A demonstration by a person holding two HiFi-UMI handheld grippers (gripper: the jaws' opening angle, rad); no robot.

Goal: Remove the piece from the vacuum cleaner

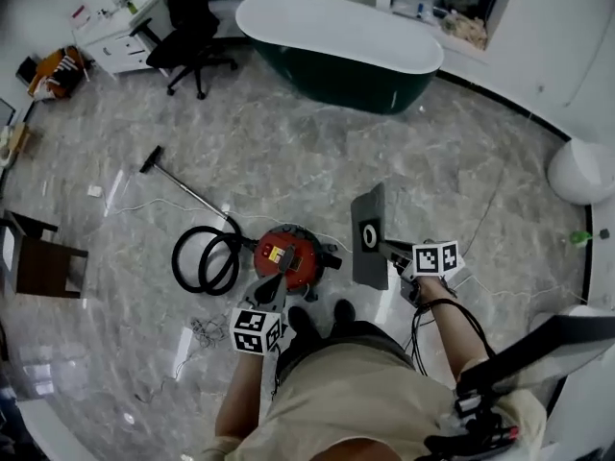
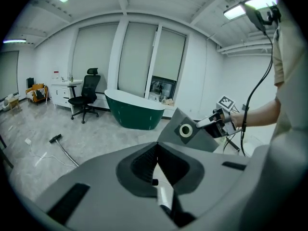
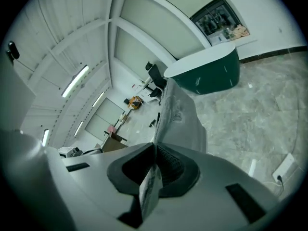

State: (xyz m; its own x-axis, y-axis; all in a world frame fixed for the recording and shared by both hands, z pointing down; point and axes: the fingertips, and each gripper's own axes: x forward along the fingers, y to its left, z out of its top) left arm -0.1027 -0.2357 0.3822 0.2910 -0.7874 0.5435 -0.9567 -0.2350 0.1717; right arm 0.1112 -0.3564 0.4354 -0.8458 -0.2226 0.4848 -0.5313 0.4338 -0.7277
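Closest to the camera are the person's two forearms, reaching forward with a gripper in each hand. The right gripper has its jaws clenched on one edge of the grey dust bag. That's the piece to remove, and it's already out of the vacuum cleaner. It hangs in the air at about 3 o'clock from the red vacuum, well apart from it, with the round inlet hole facing up toward the head camera. Pinching it by the edge looks like a way to keep the flat bag hanging free instead of crumpling.

The left gripper has its jaws squeezed together and I can't see anything between them. In the head view it sits over the near side of the vacuum, so my guess is it was there to steady things.

Both grippers point forward and a bit downward. The hose coils on the floor at 9 o'clock from the vacuum, and a green bathtub sits far off at 12.
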